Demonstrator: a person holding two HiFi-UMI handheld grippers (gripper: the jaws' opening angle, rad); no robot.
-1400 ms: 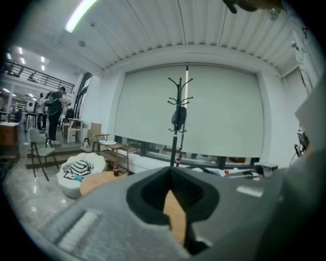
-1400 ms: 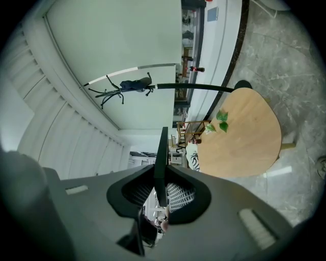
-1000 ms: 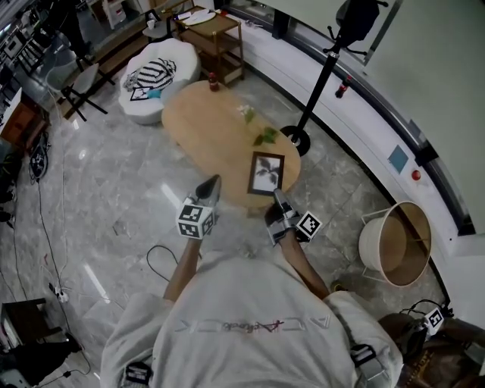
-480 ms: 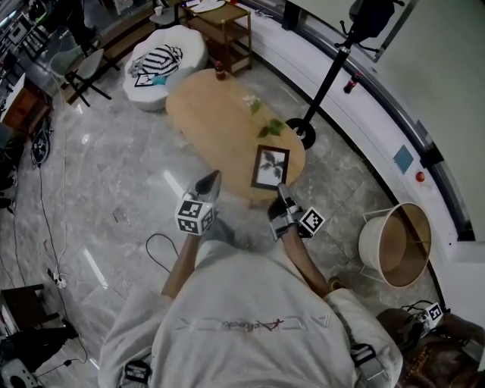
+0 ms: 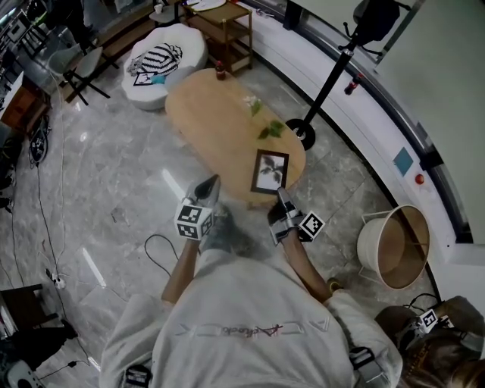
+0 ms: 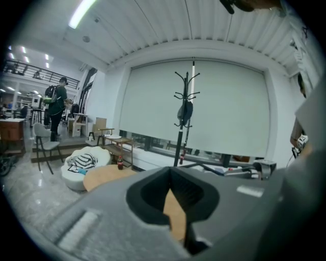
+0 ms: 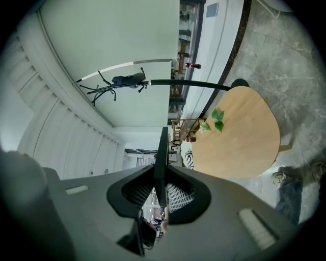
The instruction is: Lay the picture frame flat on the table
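A dark-framed picture frame (image 5: 270,172) with a grey plant print shows its face over the near end of the oval wooden table (image 5: 216,114). My right gripper (image 5: 280,195) is shut on its lower edge. In the right gripper view the picture frame (image 7: 162,168) runs edge-on as a thin dark strip between the pads, with the table (image 7: 239,132) off to the right. I cannot tell whether the frame touches the tabletop. My left gripper (image 5: 208,188) hangs left of the table end, shut and holding nothing. In the left gripper view, the left gripper (image 6: 174,201) has only tabletop showing behind it.
Green leaves (image 5: 267,130) and a small bottle (image 5: 220,72) lie on the table. A black coat stand (image 5: 327,79) rises at the table's right. A white pouf (image 5: 163,61) and a wooden side table (image 5: 220,23) stand beyond. A round basket (image 5: 392,244) sits on the floor to the right.
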